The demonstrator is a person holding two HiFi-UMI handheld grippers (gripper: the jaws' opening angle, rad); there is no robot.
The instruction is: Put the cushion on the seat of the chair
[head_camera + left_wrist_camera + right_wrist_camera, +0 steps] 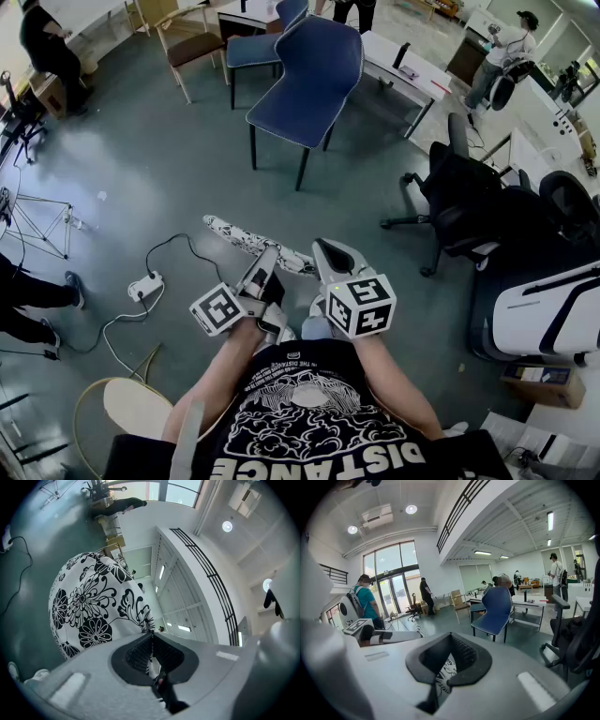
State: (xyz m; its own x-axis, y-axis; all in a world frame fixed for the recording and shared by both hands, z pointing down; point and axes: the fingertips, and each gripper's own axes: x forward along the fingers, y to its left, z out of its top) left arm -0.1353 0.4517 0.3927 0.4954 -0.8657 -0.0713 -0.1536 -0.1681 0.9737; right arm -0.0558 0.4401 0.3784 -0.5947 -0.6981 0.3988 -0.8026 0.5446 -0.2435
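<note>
Before the person, both the left tool and right tool are clenched on the floral cushion. The blue chair stands well apart, seat bare; carrying and placing remain.

Right gripper at 6 o'clock, its grey jaws closed together on a fold of the black-and-white printed cushion, which shows in the gap behind the tips. Blue chair at 3 o'clock, standing on the grey floor, seat bare, in front of a white table. Black office chair at 4 o'clock, at the frame's edge. Left gripper with its marker cube at 8 o'clock. Person in a teal shirt at 9 o'clock, before glass doors.
</note>
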